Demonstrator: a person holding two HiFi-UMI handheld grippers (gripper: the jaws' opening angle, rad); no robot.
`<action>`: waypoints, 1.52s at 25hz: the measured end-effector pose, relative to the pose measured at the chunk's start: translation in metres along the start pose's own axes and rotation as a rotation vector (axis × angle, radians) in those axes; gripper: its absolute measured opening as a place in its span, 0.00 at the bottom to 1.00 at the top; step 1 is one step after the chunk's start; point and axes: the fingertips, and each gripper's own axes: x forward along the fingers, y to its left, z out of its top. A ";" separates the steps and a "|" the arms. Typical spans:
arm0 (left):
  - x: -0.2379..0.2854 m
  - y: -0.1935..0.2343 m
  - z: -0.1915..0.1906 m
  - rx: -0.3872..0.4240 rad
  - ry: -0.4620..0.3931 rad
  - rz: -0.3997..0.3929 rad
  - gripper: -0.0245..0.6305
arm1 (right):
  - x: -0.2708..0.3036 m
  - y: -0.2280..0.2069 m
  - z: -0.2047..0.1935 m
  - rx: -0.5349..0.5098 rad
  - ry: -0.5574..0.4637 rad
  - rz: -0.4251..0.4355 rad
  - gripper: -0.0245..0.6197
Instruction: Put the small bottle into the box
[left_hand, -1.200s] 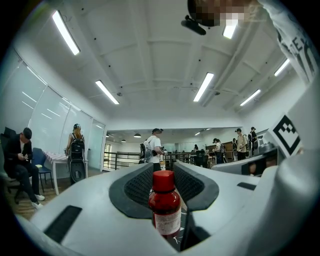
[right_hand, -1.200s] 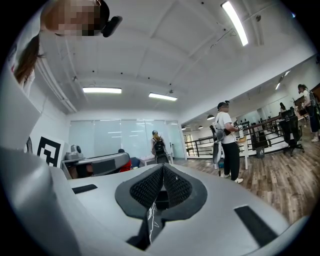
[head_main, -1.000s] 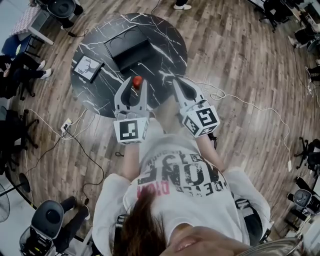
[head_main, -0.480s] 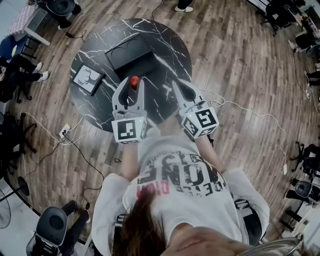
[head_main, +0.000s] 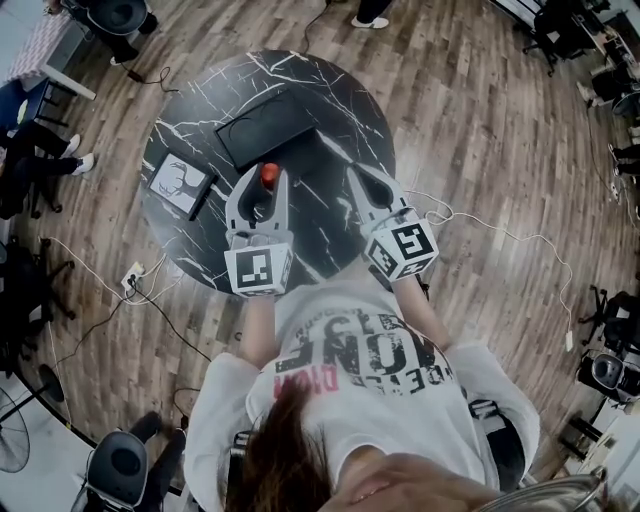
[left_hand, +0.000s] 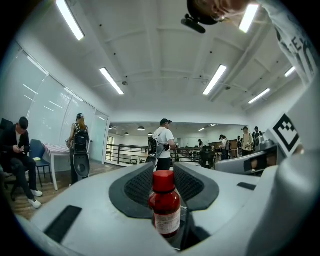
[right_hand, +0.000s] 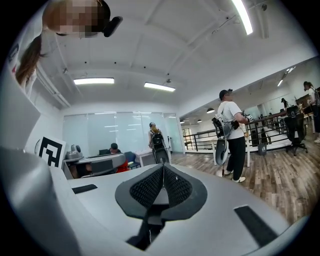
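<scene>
A small dark-red bottle (left_hand: 165, 207) with a red cap and a pale label stands upright between the padded jaws of my left gripper (left_hand: 163, 182), which is shut on it. From the head view the bottle's red cap (head_main: 269, 173) shows between the left gripper's (head_main: 262, 180) jaws, over the round black marble table (head_main: 200, 240). The black box (head_main: 268, 128) lies flat on the table, beyond the bottle. My right gripper (head_main: 361, 183) hangs over the table's near right part; its pads (right_hand: 172, 186) meet with nothing between them.
A small framed picture (head_main: 180, 184) lies at the table's left edge. Cables (head_main: 470, 215) trail over the wooden floor around the table. Office chairs and seated people line the room's edges; a person with a backpack (left_hand: 161, 143) stands ahead.
Both grippers have come further in over the table toward the black box, the bottle travelling with the left one. The jaws kept their positions.
</scene>
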 end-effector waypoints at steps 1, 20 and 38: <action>0.003 0.004 -0.002 0.001 0.001 0.002 0.23 | 0.005 0.000 -0.001 -0.001 0.006 0.003 0.04; 0.004 0.028 -0.010 -0.010 0.026 0.082 0.23 | 0.035 0.002 -0.011 0.003 0.048 0.067 0.04; -0.007 0.015 0.005 -0.004 0.000 0.183 0.23 | 0.047 0.003 -0.006 0.003 0.051 0.189 0.04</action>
